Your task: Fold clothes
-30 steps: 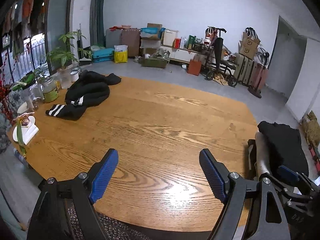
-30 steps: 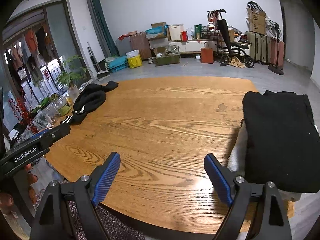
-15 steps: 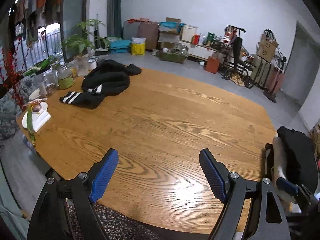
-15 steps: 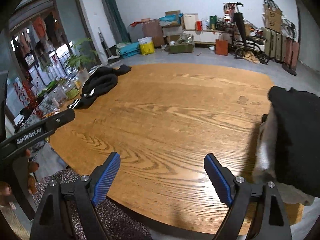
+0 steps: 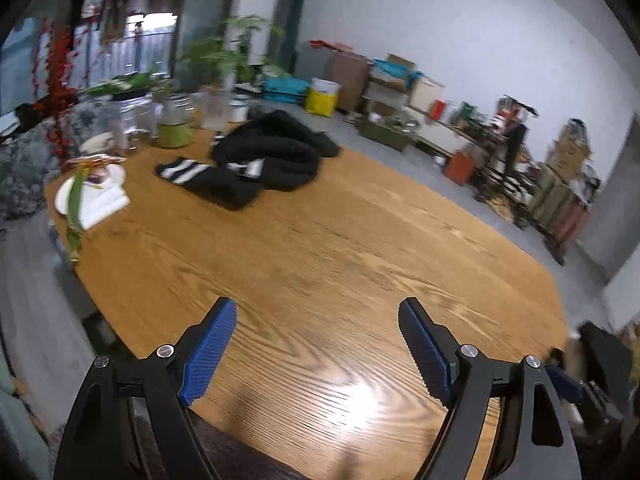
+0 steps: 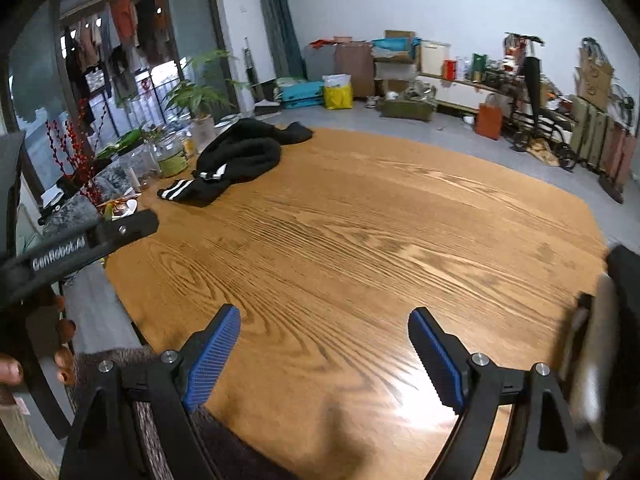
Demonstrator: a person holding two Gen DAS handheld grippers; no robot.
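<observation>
A crumpled black garment (image 5: 264, 160) with white-striped cuffs lies at the far left of the round wooden table (image 5: 340, 248); the right wrist view shows the same garment (image 6: 240, 160). A folded black garment (image 6: 624, 320) on a pale cushion sits at the table's right edge, blurred, and shows dimly as the folded garment (image 5: 600, 356) in the left wrist view. My left gripper (image 5: 316, 344) hovers open over the near table edge, nothing between its blue pads. My right gripper (image 6: 324, 352) is open too, over the near edge. The left gripper's body (image 6: 80, 240) appears at left.
Glass jars (image 5: 172, 120), potted plants (image 5: 236, 52) and a white dish with a leaf (image 5: 88, 196) crowd the table's left rim. Boxes, bags and a stroller line the far wall (image 6: 400, 64). A hand (image 6: 12, 368) holds the left gripper.
Both cameras have swung left: the crumpled garment has come closer to the middle of view and the folded black garment has slid to the right edge. Both grippers stay open.
</observation>
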